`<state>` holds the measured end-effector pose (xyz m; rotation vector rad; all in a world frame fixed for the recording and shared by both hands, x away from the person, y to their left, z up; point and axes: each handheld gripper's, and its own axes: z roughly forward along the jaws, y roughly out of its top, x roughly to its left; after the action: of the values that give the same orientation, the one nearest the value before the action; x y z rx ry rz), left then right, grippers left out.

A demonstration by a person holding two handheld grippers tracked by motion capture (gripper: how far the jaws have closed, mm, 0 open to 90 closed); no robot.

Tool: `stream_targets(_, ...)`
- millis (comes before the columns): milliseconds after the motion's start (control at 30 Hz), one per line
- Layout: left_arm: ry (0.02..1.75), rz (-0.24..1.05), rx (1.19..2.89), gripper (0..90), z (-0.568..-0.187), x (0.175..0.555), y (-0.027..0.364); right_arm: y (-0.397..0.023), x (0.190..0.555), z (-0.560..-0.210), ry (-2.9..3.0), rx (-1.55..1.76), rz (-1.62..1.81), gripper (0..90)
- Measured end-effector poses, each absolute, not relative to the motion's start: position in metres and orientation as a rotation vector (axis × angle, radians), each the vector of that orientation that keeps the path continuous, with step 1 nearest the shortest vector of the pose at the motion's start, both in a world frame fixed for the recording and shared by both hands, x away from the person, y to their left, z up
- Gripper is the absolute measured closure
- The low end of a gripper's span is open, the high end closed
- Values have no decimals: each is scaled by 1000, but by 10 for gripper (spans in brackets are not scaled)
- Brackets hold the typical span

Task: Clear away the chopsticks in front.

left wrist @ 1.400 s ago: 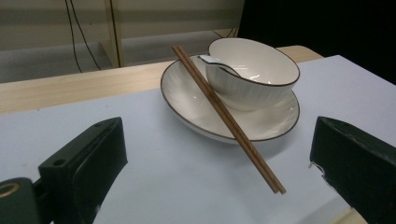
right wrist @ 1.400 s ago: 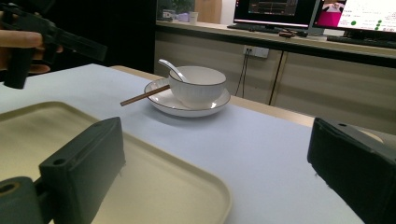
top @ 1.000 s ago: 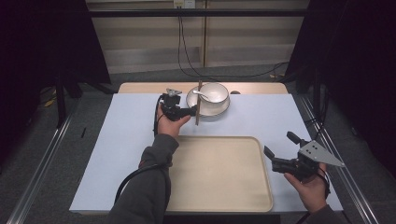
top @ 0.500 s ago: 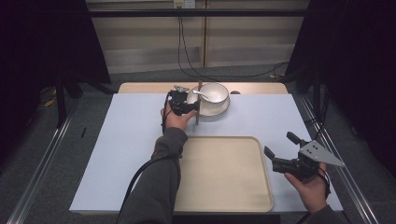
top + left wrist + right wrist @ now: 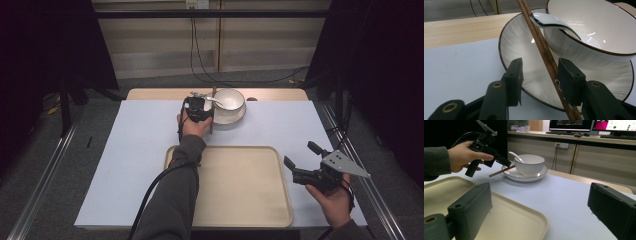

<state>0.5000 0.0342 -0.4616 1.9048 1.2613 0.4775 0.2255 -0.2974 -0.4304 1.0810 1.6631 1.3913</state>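
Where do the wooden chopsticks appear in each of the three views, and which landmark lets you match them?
High view: chopsticks at top centre, along the plate's left edge by the left gripper.
Left gripper view: running diagonally from top centre to bottom right, against the right-hand jaw.
Right gripper view: upper left, jutting from the plate's edge.
Shared landmark: the white bowl.

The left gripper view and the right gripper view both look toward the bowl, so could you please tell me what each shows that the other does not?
Left gripper view alone: the left gripper, whose jaws have just been closing, with the chopsticks between its pads, touching the right one, a gap at the other.

Right gripper view alone: the right gripper with jaws wide apart, the tray, the hand on the other gripper, and monitors.

Both: the bowl on its plate, the spoon and the chopsticks.
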Motion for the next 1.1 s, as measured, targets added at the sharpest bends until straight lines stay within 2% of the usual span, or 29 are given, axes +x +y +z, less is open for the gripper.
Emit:
stream_targets(167, 1313, 474, 1898, 645, -462, 501, 32, -297, 226, -430, 1664, 1080, 1394, 47)
stream_targets(400, 1339, 469, 1900, 819, -463, 502, 34, -297, 226, -431, 1667, 1074, 1406, 44)
stream_targets(567, 1354, 462, 1882, 855, -464, 503, 34, -296, 227, -432, 1683, 1061, 1402, 42)
stream_targets(800, 1419, 464, 1835, 860, -458, 499, 37, -297, 227, -432, 1681, 1063, 1400, 42)
stream_targets(1100, 1475, 370, 1715, 860, -446, 478, 56, -297, 226, -431, 1676, 1067, 1399, 41)
